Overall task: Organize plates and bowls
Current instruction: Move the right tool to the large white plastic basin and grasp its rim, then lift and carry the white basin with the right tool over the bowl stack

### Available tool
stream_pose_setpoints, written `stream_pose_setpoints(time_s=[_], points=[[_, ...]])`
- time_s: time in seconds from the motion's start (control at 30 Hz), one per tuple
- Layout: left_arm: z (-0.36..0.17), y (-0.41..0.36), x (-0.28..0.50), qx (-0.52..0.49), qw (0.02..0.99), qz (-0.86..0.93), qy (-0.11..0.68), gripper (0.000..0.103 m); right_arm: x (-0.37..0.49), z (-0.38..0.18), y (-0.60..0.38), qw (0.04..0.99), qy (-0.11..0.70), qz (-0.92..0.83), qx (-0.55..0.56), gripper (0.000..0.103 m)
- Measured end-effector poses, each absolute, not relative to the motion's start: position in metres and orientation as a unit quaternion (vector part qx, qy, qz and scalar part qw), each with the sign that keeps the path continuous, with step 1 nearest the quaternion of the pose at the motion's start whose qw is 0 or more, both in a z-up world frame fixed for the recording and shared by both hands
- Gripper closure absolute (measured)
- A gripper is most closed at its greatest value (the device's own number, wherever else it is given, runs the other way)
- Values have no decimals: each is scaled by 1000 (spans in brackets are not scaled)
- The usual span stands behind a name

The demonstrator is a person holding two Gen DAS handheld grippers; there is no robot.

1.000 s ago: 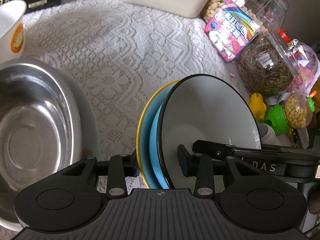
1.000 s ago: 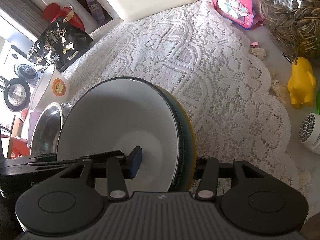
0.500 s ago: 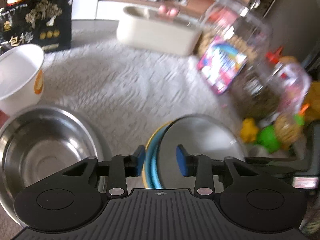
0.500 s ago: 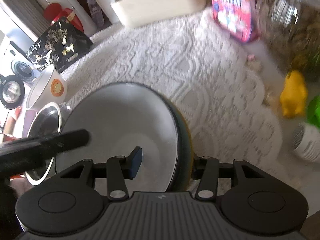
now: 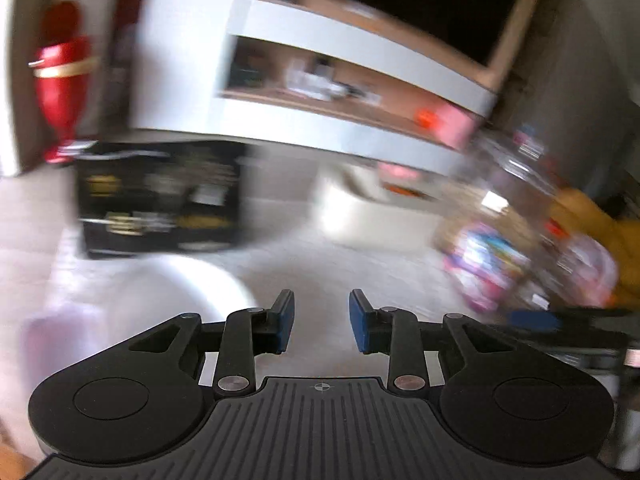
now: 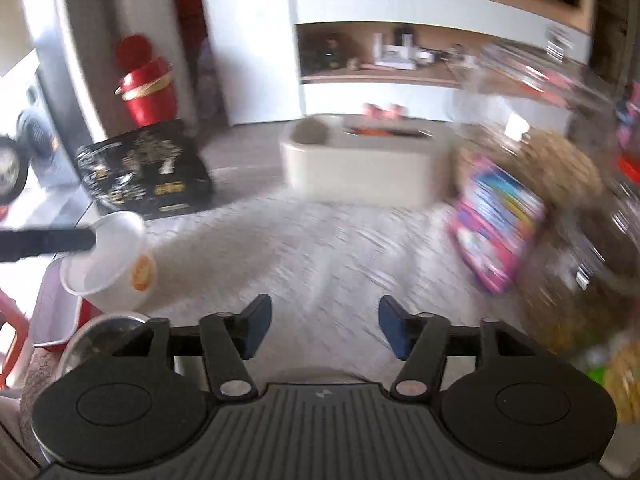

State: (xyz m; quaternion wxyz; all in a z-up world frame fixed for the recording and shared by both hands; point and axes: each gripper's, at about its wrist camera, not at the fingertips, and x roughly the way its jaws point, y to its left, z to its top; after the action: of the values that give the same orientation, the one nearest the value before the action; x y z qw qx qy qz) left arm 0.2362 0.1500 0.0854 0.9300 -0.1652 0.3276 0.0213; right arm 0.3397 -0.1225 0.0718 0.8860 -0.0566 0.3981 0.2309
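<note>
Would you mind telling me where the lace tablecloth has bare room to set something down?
The bare patch is mid-tablecloth, bordered by the white cup left, cream tub behind, and pink candy bag right. The right edge is crowded with jars.

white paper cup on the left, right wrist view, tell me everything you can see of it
The white paper cup is a tapered, thin-walled tub with a rolled rim and an orange round logo on its side. It looks empty and leans with its mouth toward the upper left. It stands at the lace cloth's left edge, by the steel bowl. The frame is motion-blurred.
</note>
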Motion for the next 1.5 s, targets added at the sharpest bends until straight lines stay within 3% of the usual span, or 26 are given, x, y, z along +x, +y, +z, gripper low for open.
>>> stream_pose_setpoints(time_s=[0.13, 0.2, 0.53, 0.57, 0.6, 0.67, 0.87, 1.13, 1.5], points=[[67, 224, 245, -184, 899, 145, 370, 70, 360, 71, -48, 862, 430, 264, -54, 42], [57, 246, 245, -213, 885, 165, 381, 70, 368, 66, -10, 849, 447, 279, -45, 36], [4, 270, 260, -250, 846, 168, 440, 70, 384, -4, 106, 790, 537, 294, -45, 34], [-1, 269, 262, -257, 841, 159, 448, 70, 384, -13, 111, 782, 549, 292, -45, 38], [-7, 267, 263, -263, 838, 148, 454, 70, 385, -21, 113, 774, 560, 293, -45, 53], [-11, 260, 265, -262, 837, 130, 462, 71, 382, -26, 116, 760, 577, 296, -46, 69], [27, 229, 255, -274, 857, 84, 428, 76, 365, 23, 71, 800, 517, 299, -58, 71], [102, 94, 236, -195, 902, -40, 383, 71, 321, 106, -74, 852, 441, 277, -58, 70], [81, -27, 233, -136, 871, -126, 455, 71, 289, 88, -214, 857, 470, 209, -33, 69]])
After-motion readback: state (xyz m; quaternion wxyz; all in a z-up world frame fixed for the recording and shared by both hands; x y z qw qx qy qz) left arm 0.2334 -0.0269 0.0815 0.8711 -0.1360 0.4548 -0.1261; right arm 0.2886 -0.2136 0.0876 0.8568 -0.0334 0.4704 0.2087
